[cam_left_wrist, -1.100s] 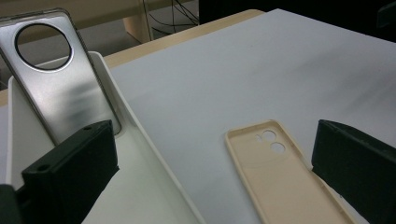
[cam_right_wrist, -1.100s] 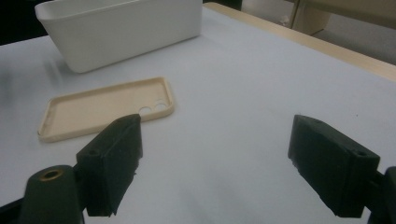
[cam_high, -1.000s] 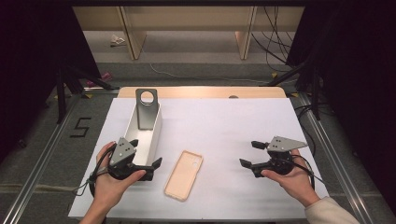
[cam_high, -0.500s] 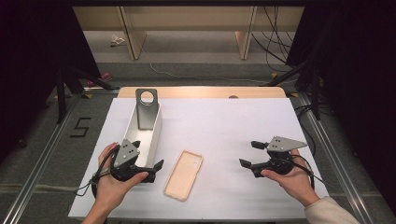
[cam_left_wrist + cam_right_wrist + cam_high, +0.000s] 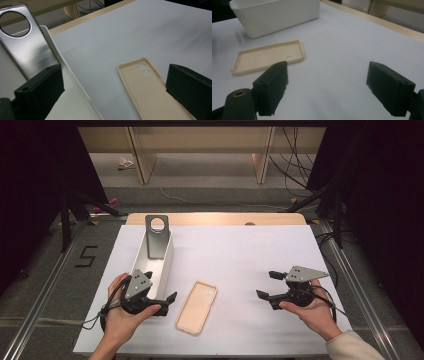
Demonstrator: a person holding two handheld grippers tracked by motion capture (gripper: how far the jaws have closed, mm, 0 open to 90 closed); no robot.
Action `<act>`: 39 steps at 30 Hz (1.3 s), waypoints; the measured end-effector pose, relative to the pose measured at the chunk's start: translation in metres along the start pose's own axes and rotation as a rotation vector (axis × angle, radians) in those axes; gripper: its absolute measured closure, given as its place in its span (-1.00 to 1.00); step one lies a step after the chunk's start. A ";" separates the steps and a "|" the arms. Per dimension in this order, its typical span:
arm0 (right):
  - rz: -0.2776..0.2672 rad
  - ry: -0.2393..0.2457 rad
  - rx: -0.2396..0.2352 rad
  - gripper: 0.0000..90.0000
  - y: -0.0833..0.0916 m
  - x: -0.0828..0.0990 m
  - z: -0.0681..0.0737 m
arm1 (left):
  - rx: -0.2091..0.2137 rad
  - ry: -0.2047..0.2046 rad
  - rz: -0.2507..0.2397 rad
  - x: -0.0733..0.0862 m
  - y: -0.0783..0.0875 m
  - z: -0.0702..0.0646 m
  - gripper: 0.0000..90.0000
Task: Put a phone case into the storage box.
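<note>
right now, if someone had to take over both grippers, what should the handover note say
Left gripper: open, holding nothing, low over the near left of the table, just left of the phone case.
Right gripper: open, holding nothing, over the table to the right, well apart from the case.
Phone case: beige, lying flat with its open side up, camera holes at the far end, between the two grippers.
White bin: beside the left gripper, with a silver phone standing propped at its far end.
Done: nothing gripped so far.
Left: probably grip the case, the left gripper being closest; where it goes cannot be told.
</note>
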State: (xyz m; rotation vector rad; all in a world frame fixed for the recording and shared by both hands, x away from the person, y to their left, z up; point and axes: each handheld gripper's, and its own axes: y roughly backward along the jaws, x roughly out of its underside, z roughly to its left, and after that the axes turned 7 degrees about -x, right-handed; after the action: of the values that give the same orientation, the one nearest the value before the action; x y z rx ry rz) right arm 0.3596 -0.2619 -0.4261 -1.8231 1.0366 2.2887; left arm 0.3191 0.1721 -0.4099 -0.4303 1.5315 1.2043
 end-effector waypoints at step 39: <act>0.005 0.007 0.002 -0.60 -0.001 -0.001 0.000 | -0.026 -0.078 0.359 -0.022 -0.055 -0.047 -0.32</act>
State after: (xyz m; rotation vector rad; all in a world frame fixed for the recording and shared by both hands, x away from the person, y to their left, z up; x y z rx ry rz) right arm 0.3602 -0.2607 -0.4255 -1.8309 1.0457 2.2845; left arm 0.3451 0.1020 -0.4205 -0.1232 1.5687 1.4997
